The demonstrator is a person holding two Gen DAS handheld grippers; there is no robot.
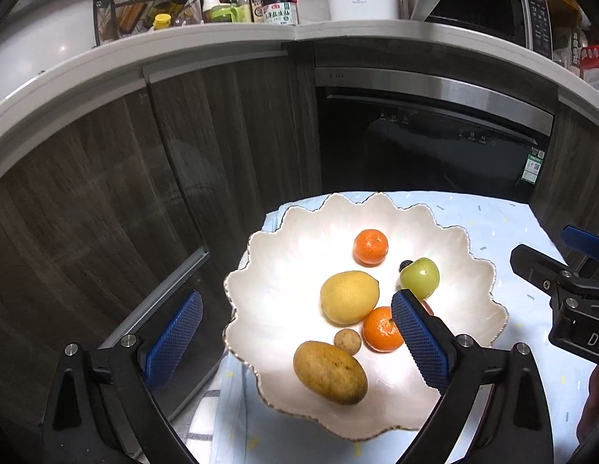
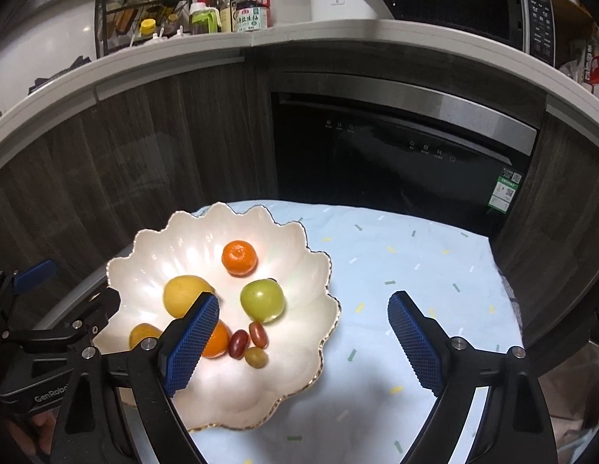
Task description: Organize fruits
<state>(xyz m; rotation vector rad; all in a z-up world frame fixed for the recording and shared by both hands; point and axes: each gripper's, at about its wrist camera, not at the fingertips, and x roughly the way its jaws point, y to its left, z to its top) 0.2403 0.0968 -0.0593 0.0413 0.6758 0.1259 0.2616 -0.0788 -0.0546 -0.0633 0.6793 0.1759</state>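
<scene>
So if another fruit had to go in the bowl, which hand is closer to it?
Probably the left. The left gripper hangs open right over the white bowl, above the lemon and mango. The right gripper is open too, but mostly over the blue cloth beside the bowl.

White gold-rimmed bowl, 2 orange tangerines, green apple

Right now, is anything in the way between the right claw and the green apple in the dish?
Nothing visible. The right claw hangs open above the dish's near edge, and the green apple lies uncovered just ahead. Small grape-like fruits lie nearer but lower.
</scene>
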